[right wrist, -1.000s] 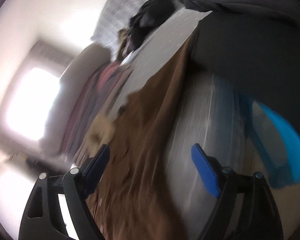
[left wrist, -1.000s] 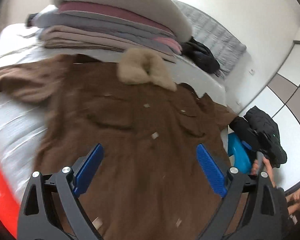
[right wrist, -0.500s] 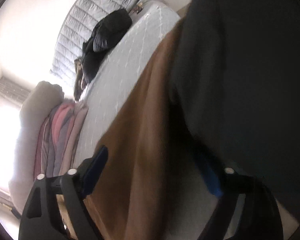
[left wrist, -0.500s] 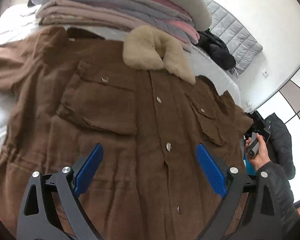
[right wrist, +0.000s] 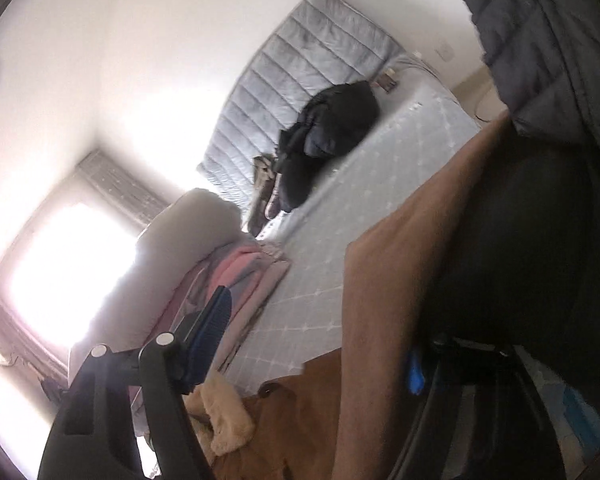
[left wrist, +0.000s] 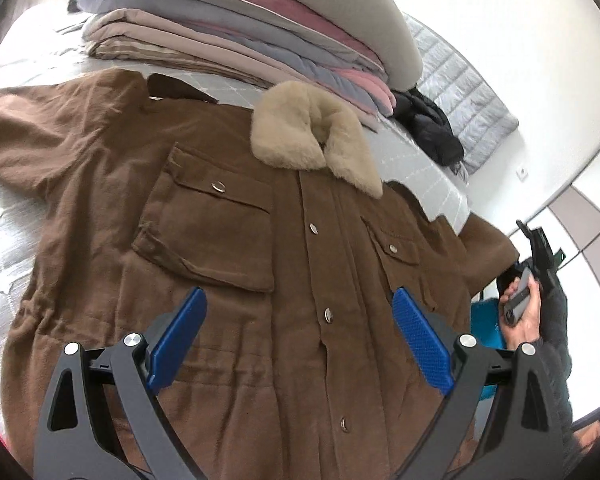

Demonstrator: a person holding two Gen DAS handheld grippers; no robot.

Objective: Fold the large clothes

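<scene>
Brown corduroy-like jacket with a cream fleece collar lies face up and buttoned across the mattress, collar toward the stack of folded bedding at the far edge, one sleeve spread to the left edge, the other sleeve draped over the right edge. Left gripper hovers released over the jacket front, nothing between the pads. Right gripper is closing with the hanging sleeve between its jaws; pad contact isn't clear, so no confirmed grasp. My read: sleeve fold-in is the step. Pinch near the cuff, carry it flat across the chest pockets, pin the body with the left. Count: one jacket, two sleeves, two chest pockets, six visible snaps, one black coat at the headboard end.
</scene>
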